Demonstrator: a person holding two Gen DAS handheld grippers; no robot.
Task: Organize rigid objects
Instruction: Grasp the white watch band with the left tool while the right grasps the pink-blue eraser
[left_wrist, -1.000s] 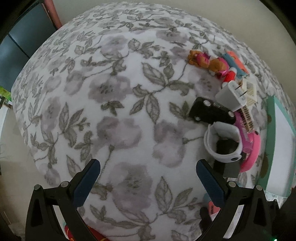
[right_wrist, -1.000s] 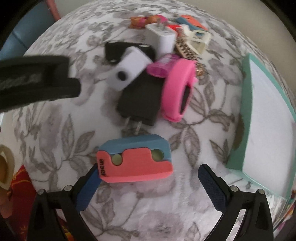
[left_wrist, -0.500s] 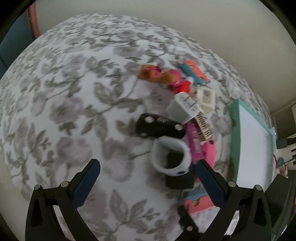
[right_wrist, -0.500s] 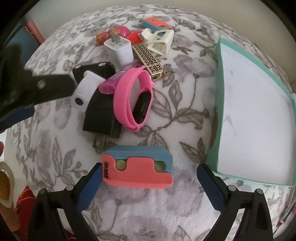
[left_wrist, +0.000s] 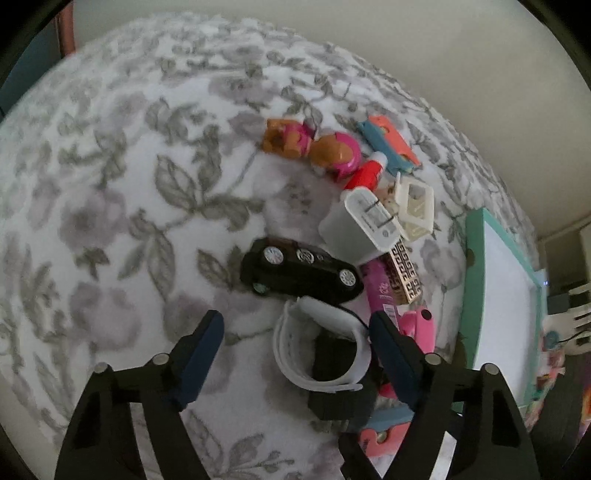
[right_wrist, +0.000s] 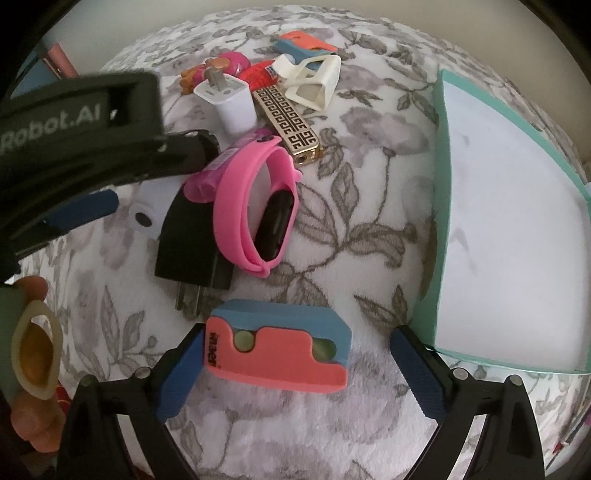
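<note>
A pile of small objects lies on a floral blanket (left_wrist: 129, 206). My left gripper (left_wrist: 297, 343) is open, its fingers either side of a white wristband (left_wrist: 321, 347) on a black charger (left_wrist: 340, 402). A black toy car (left_wrist: 299, 269) and white charger (left_wrist: 360, 225) lie beyond. My right gripper (right_wrist: 295, 365) is open around a pink-and-blue eraser (right_wrist: 277, 354), touching neither side clearly. A pink wristband (right_wrist: 255, 210), black charger (right_wrist: 192, 251) and gold patterned lighter (right_wrist: 288, 122) lie ahead. The left gripper's body (right_wrist: 74, 147) fills the upper left of the right wrist view.
A teal-rimmed white tray (right_wrist: 443, 221) stands at the right, also in the left wrist view (left_wrist: 472, 295). A toy figure (left_wrist: 314, 147), a second pink-and-blue eraser (left_wrist: 388, 144) and a cream clip (left_wrist: 415, 210) lie at the far side. A hand (right_wrist: 29, 369) shows at lower left.
My left gripper has swung right and moved in over the white wristband. My right gripper has closed in on the pink-and-blue eraser, which now sits between its fingers.
</note>
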